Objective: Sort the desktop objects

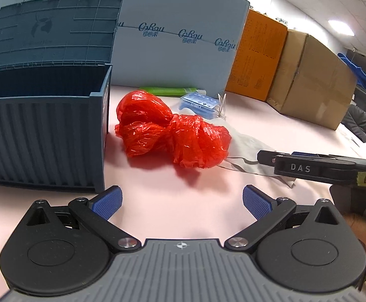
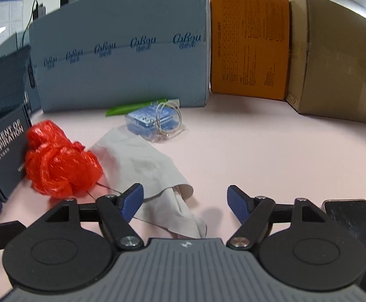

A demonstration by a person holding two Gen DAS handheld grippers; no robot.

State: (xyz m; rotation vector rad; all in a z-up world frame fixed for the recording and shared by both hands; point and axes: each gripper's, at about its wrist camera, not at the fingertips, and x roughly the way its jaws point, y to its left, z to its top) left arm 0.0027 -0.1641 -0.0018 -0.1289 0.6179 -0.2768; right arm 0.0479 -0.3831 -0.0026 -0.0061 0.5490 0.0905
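Right wrist view: right claw (image 2: 185, 202) spread wide, empty, tilted down over grey cloth (image 2: 142, 161).

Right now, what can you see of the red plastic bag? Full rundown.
The red plastic bag is thin, glossy, translucent film, crumpled and twisted into a knotted bundle of two lobes. It lies on the pink tabletop, right beside the dark blue storage crate; in the right wrist view it appears to press against the crate's lettered side. Its far edge overlaps the grey cloth. Neither gripper touches it.
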